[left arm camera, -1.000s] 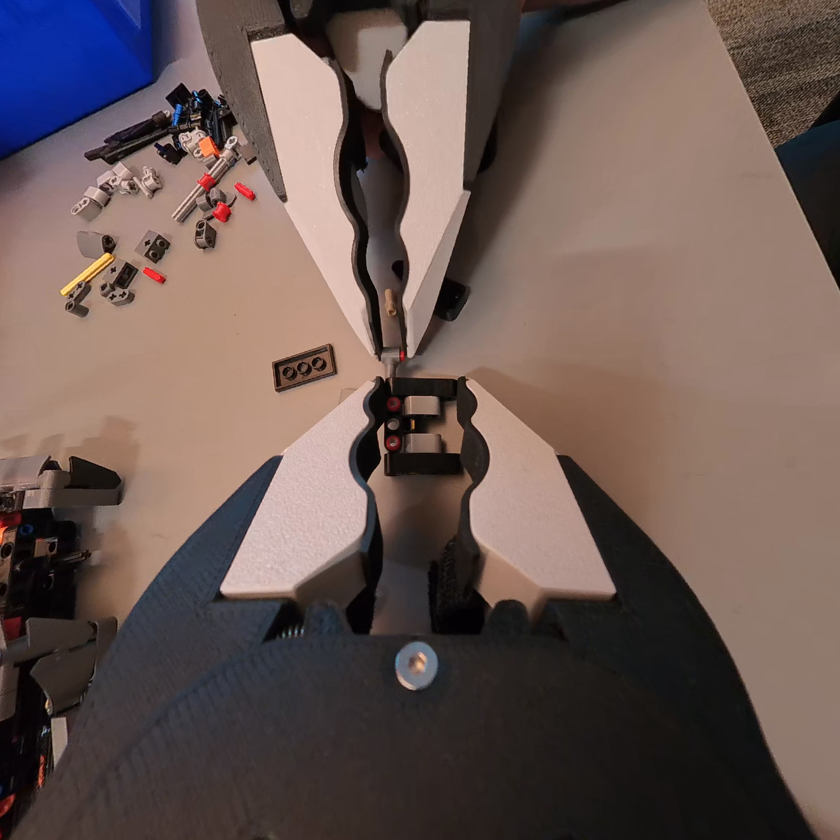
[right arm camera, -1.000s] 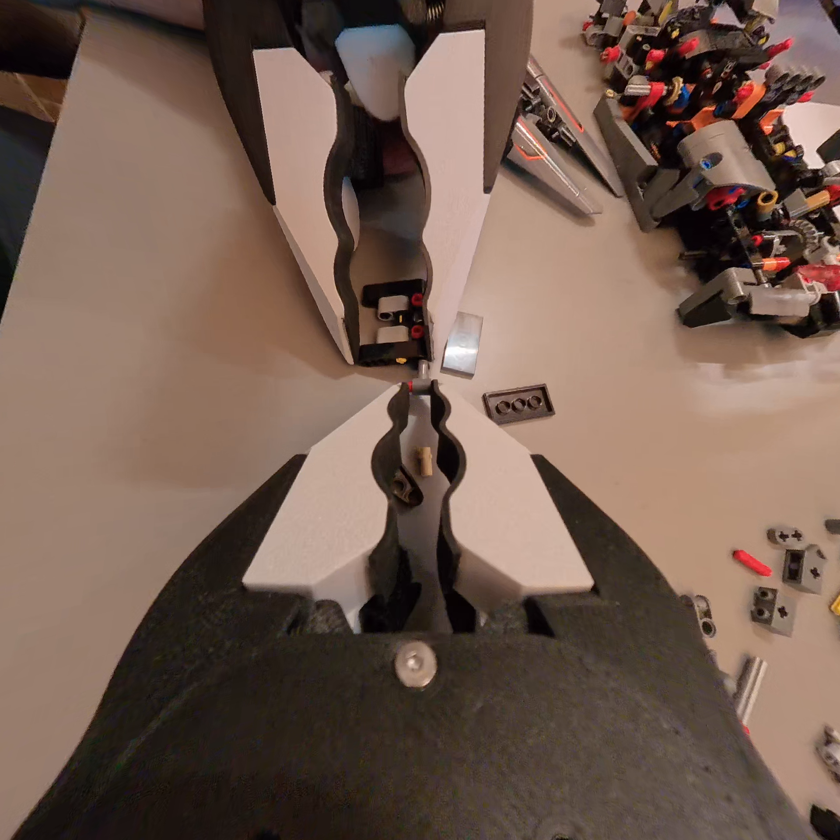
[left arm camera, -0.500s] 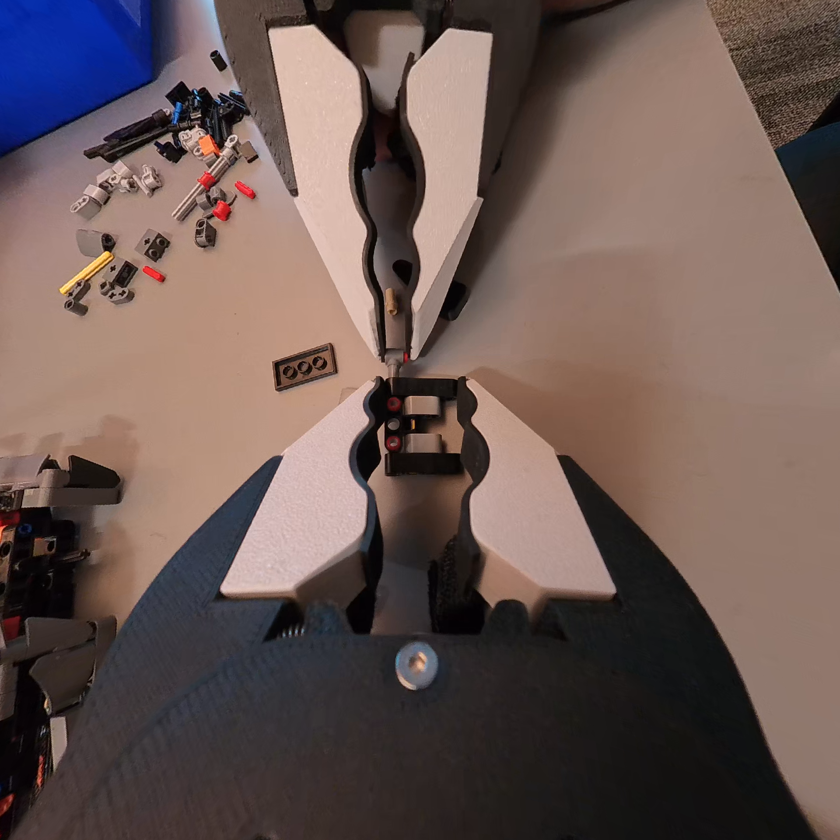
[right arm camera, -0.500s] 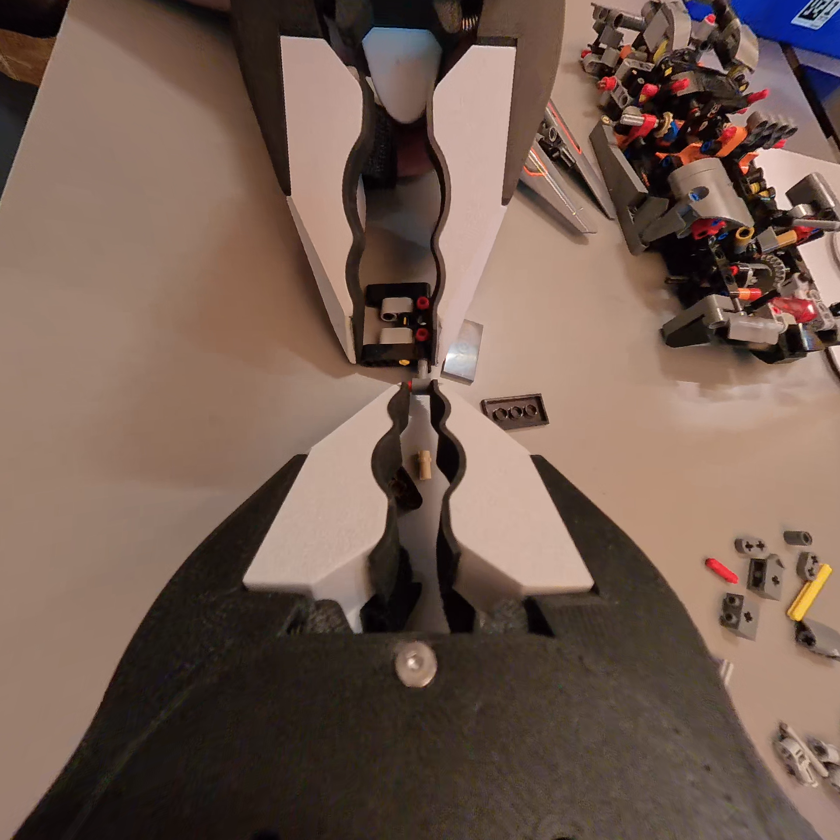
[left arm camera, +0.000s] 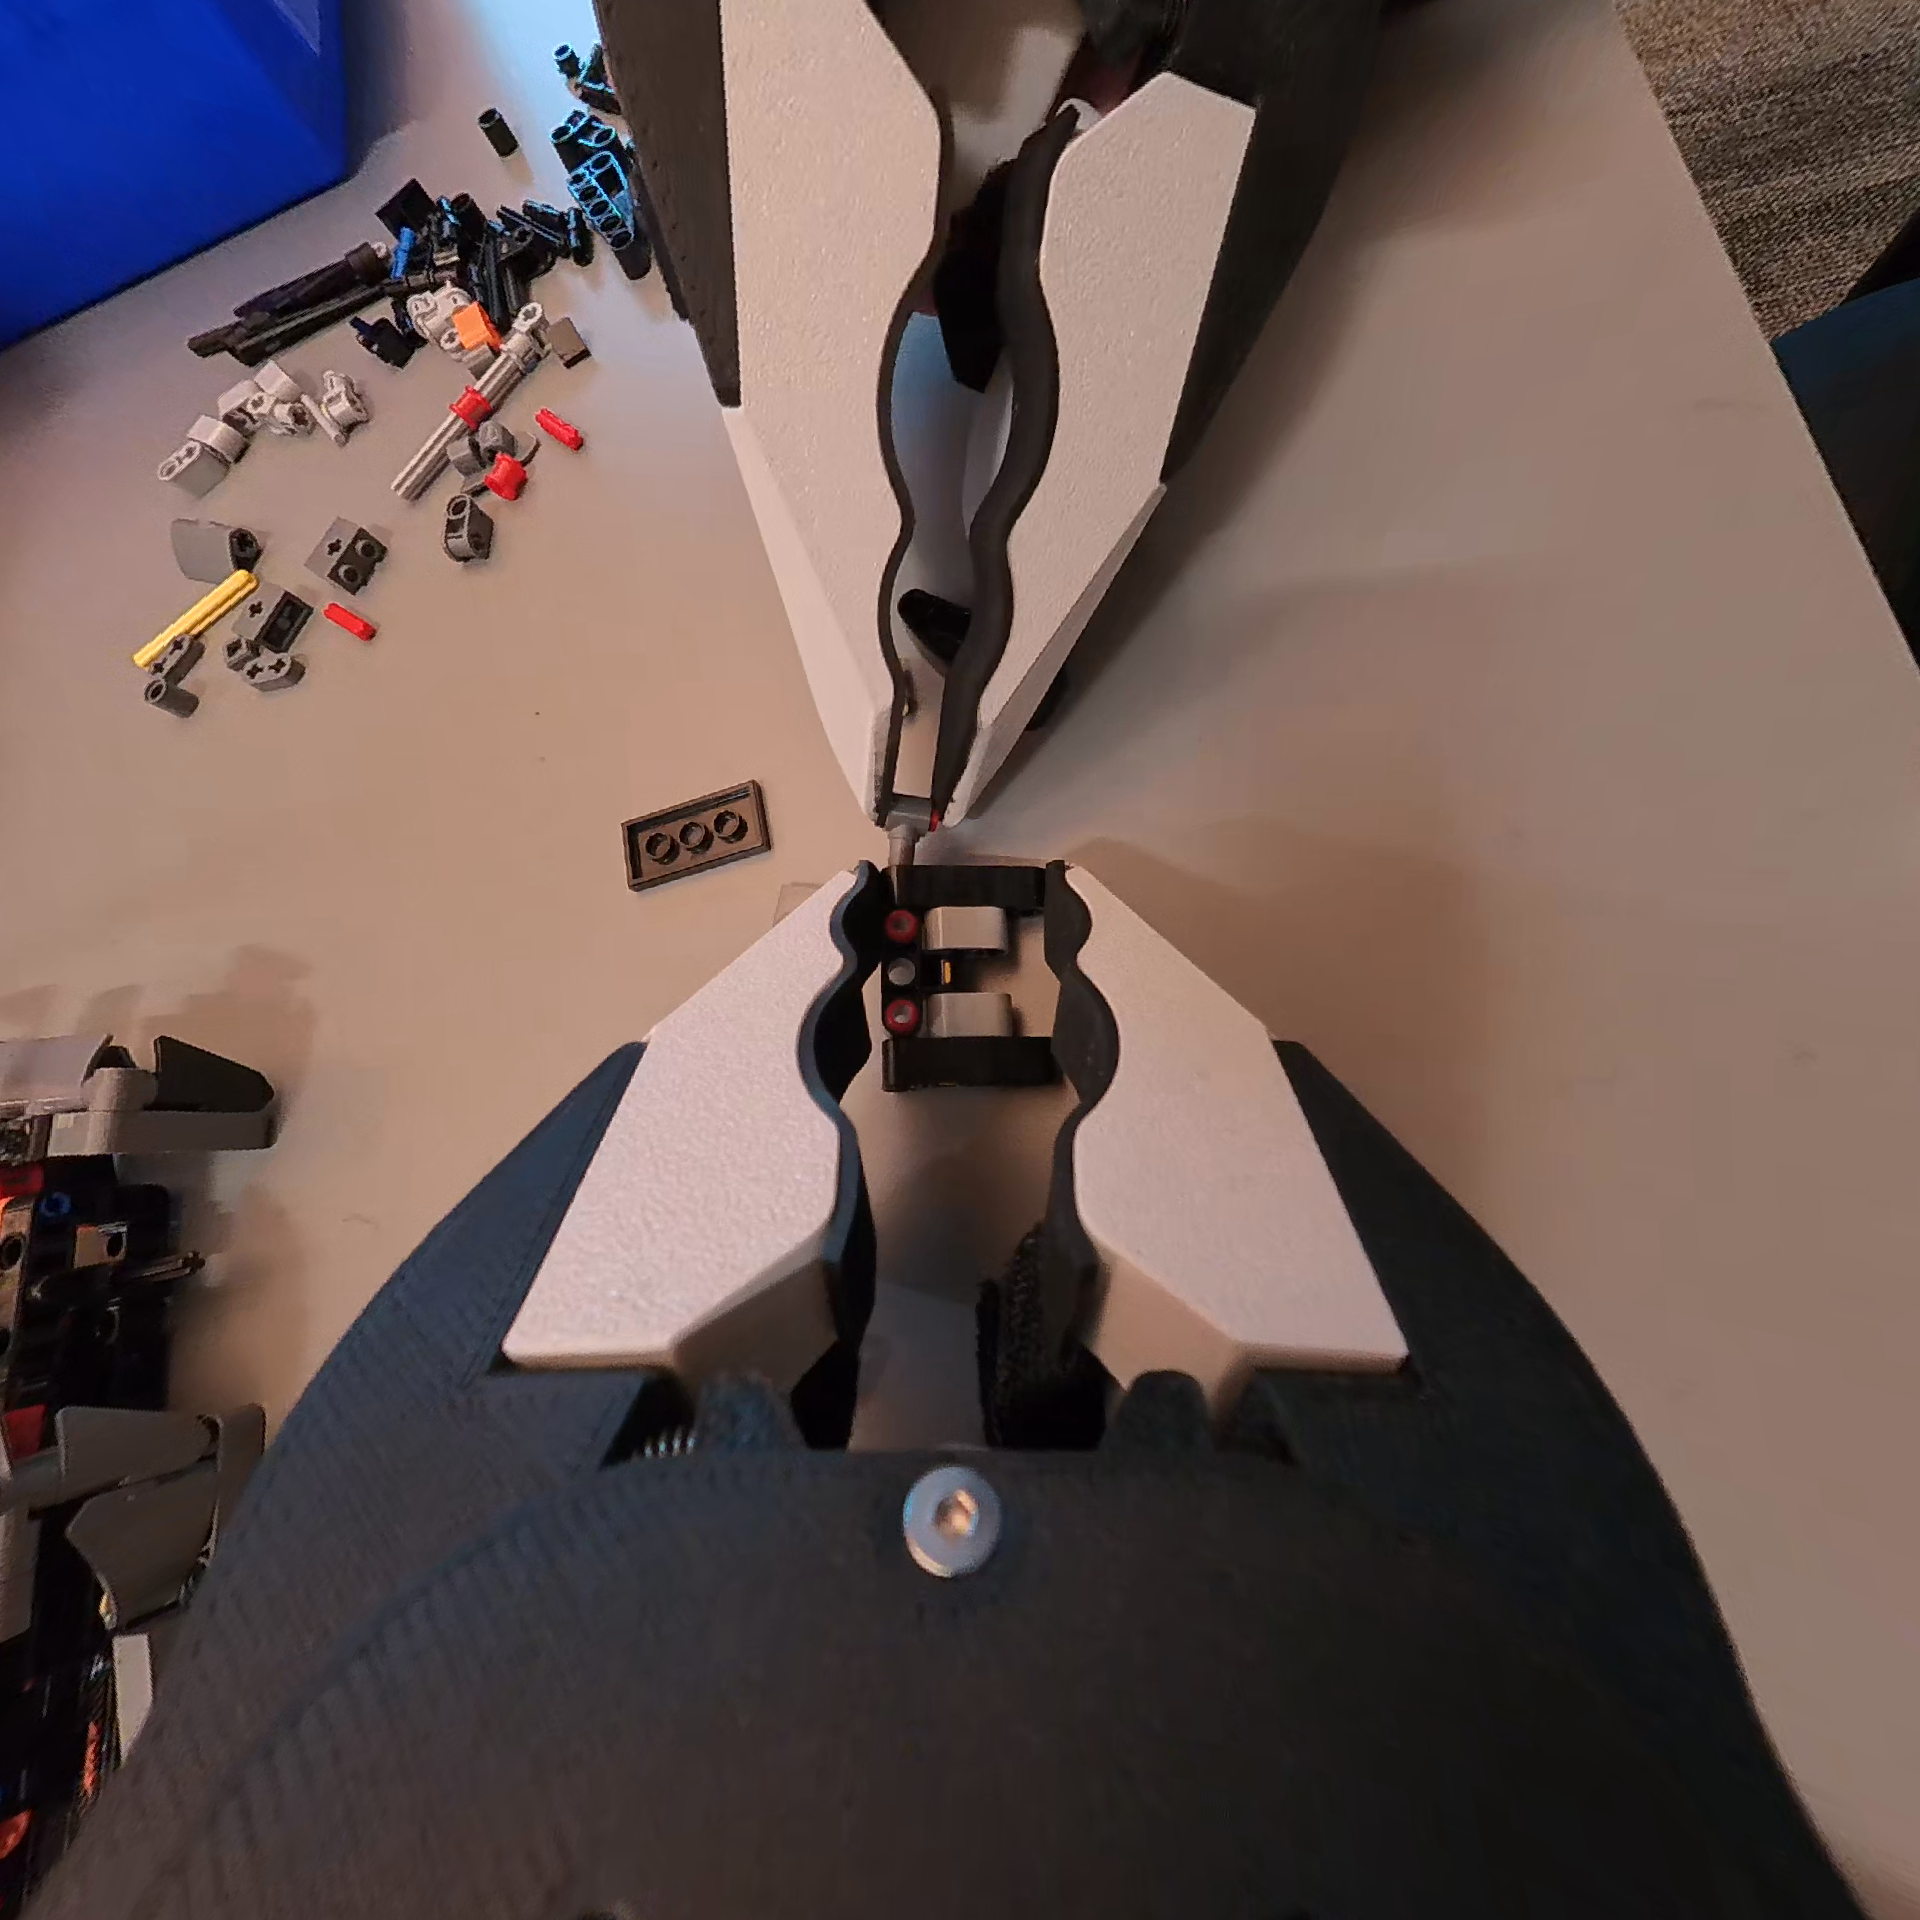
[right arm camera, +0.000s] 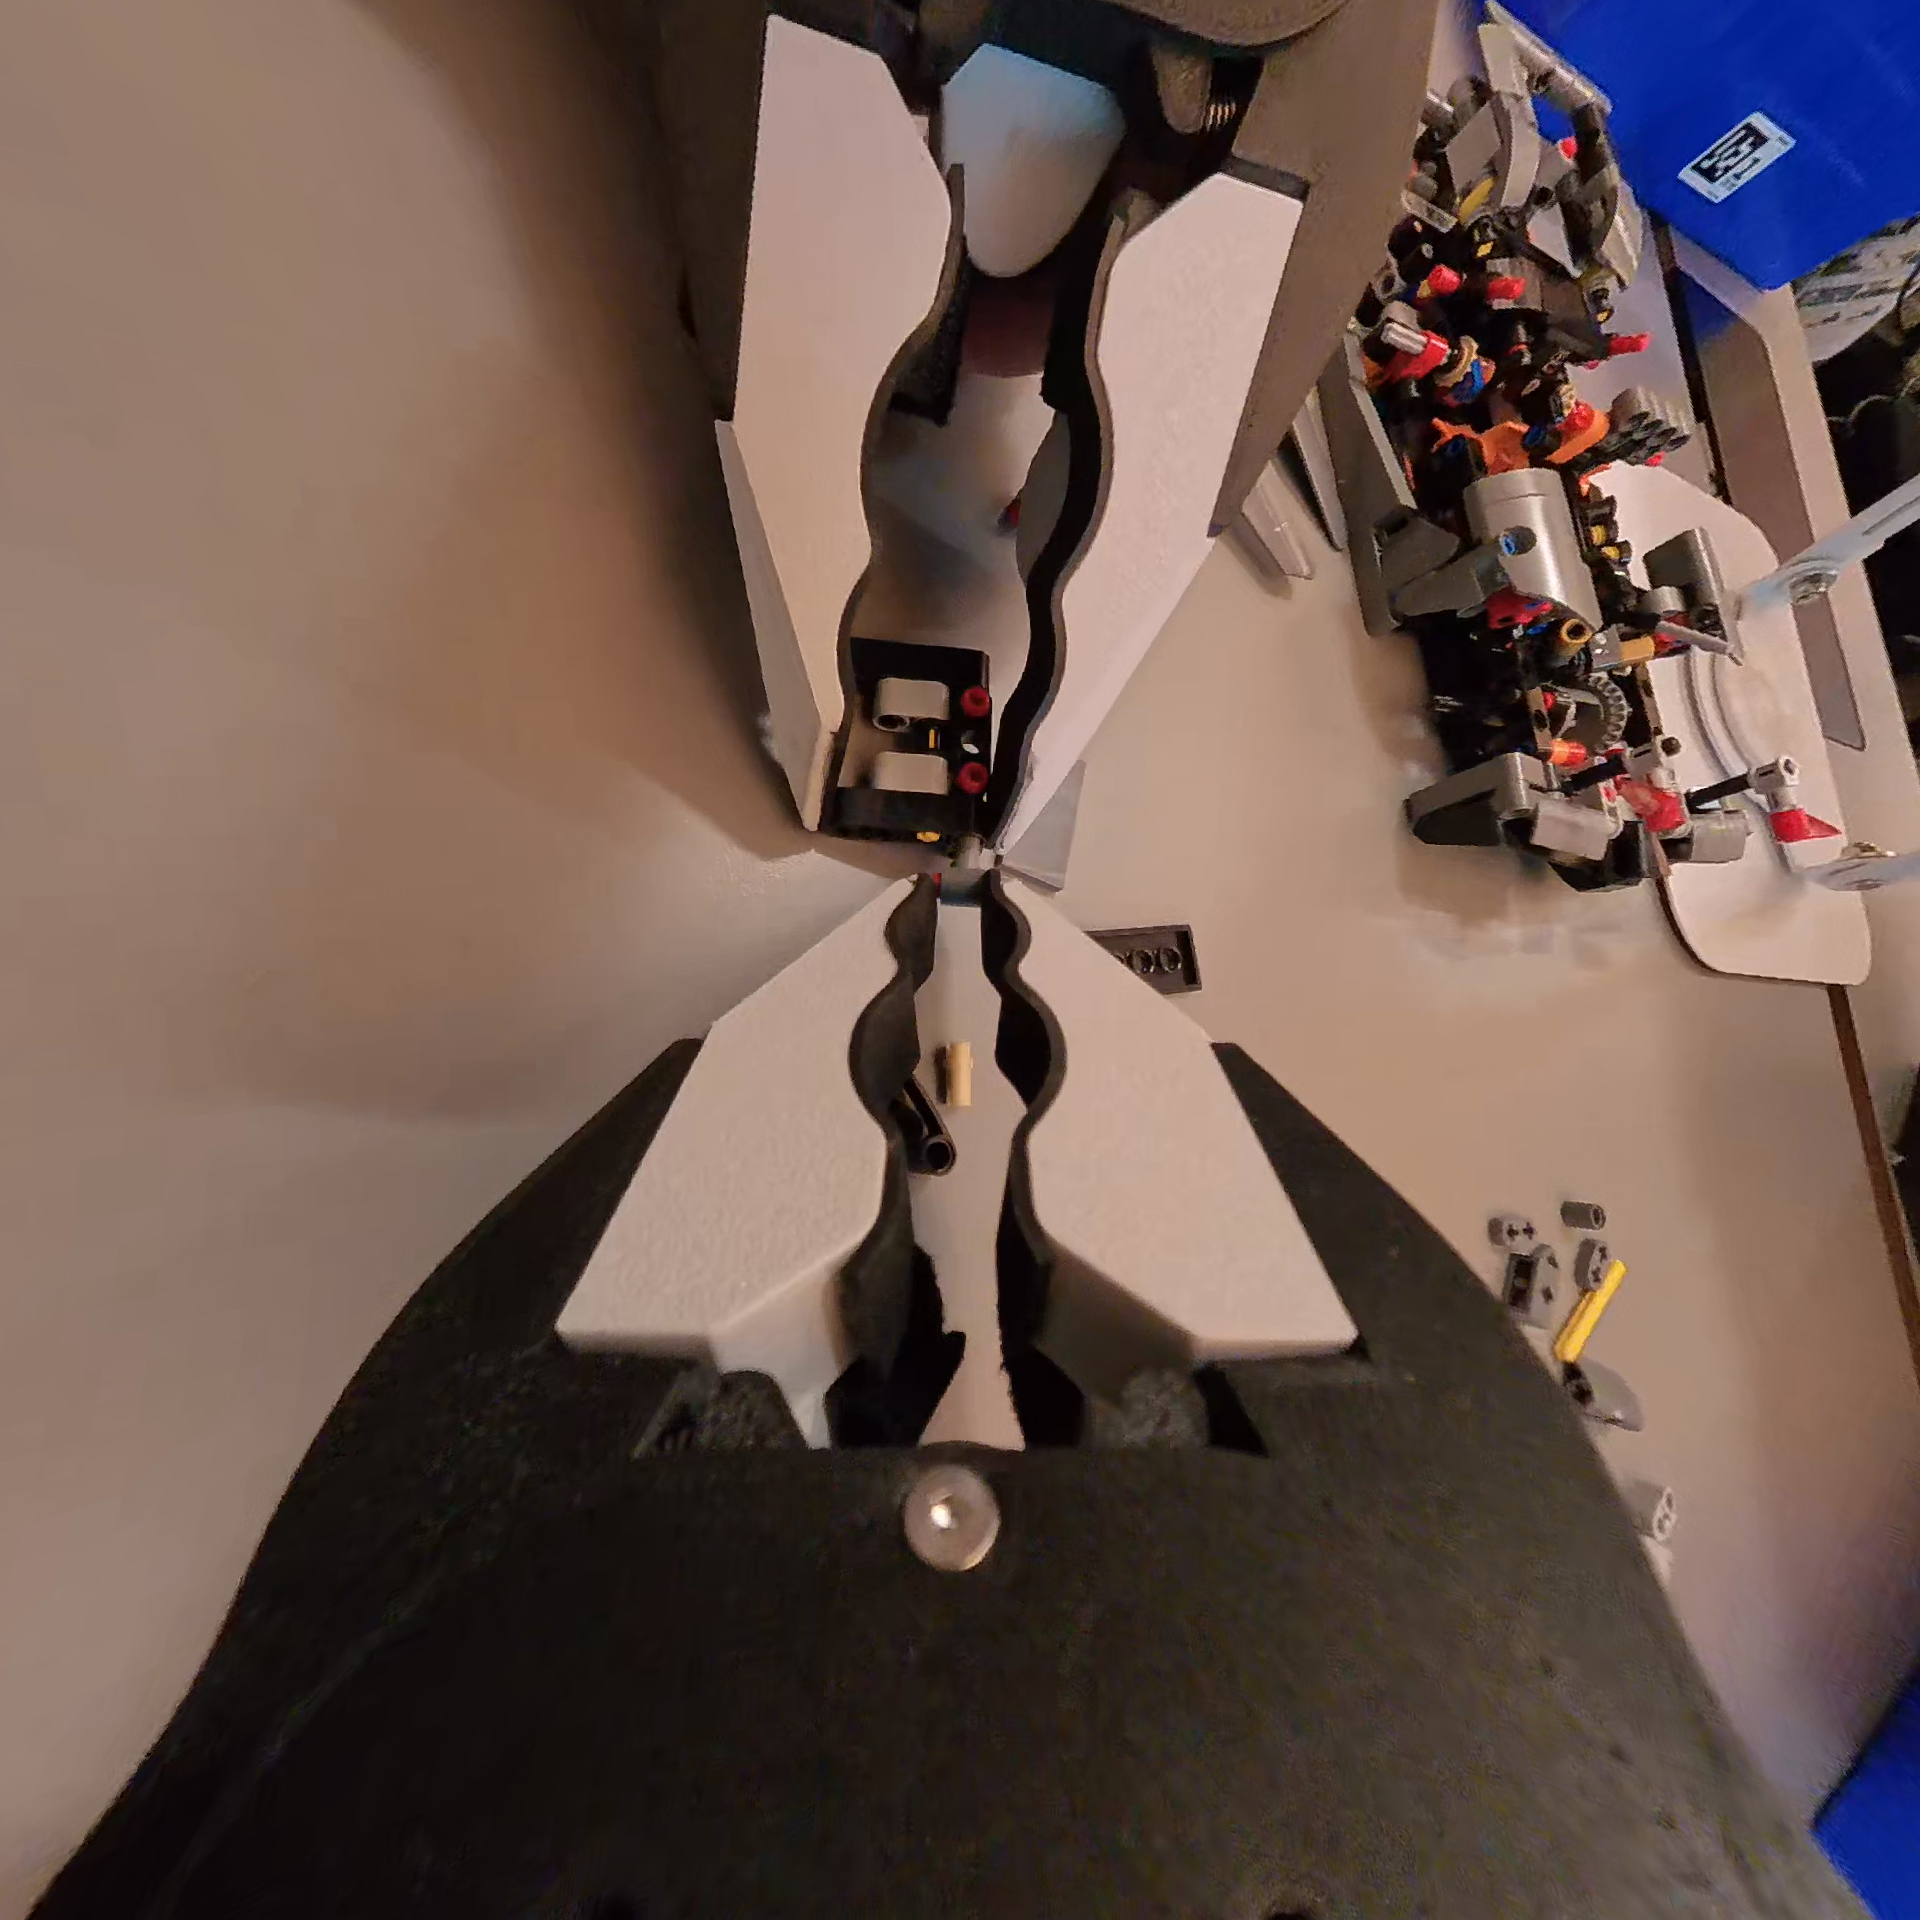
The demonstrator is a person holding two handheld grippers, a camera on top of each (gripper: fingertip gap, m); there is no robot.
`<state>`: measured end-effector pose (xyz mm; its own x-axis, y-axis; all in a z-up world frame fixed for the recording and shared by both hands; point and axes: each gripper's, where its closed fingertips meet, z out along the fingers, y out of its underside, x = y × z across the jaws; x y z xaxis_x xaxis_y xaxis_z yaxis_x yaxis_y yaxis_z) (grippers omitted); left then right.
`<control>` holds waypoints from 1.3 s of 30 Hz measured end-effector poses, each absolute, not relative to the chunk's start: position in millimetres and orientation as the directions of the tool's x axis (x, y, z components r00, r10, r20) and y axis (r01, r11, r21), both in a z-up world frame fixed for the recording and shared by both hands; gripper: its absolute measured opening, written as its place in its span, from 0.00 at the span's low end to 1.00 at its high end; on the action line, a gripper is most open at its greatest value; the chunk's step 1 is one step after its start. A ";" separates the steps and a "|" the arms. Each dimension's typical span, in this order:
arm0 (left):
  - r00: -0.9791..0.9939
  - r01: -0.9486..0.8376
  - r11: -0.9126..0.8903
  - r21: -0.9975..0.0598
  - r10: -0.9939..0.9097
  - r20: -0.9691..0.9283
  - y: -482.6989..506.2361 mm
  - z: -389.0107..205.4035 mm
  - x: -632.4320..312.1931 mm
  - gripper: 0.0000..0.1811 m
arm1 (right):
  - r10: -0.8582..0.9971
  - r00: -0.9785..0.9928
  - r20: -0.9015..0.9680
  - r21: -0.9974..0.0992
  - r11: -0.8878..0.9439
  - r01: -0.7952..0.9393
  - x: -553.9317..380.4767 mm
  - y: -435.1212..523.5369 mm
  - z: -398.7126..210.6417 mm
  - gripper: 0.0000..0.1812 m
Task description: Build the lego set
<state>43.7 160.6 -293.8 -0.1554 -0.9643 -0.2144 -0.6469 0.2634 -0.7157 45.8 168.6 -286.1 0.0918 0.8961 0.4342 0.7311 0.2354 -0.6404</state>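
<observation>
**Two grippers meet tip to tip over a small lego frame**

We see a pale table (left arm camera: pixel 1455 727) carrying everything. On it, off to the side, sits the large part-built lego model (right arm camera: pixel 1558 582), a dense mass of grey, black, red and orange parts. A scatter of loose pieces (left arm camera: pixel 343 457) lies well apart from the grippers, and a dark flat plate (left arm camera: pixel 694 835) rests just beside the tips.

Our left gripper (left arm camera: pixel 961 966) is clamped on a small black frame assembly (left arm camera: pixel 961 982) with two grey beams and red pins, held between its fingers. Facing it, our right gripper (right arm camera: pixel 956 894) is pinched nearly closed on a small grey pin (left arm camera: pixel 906 823), whose end touches the top edge of the frame. A tan connector (right arm camera: pixel 957 1072) shows between the right gripper's fingers, farther back.
</observation>
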 end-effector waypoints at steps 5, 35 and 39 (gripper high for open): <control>-0.156 -0.648 0.265 -0.715 -0.964 -0.216 160.5 -294.0 43.6 0.16 | 0.912 0.101 0.398 -0.668 0.213 0.713 45.6 168.4 -286.6 0.04; -0.158 -0.648 0.269 -0.713 -0.963 -0.220 161.0 -295.1 44.5 0.17 | 0.948 0.096 0.303 -0.733 0.168 0.659 43.1 168.5 -287.1 0.04; -0.158 -0.648 0.269 -0.712 -0.963 -0.220 161.3 -295.3 44.5 0.17 | 0.948 0.091 0.304 -0.733 0.172 0.658 42.5 168.9 -287.0 0.04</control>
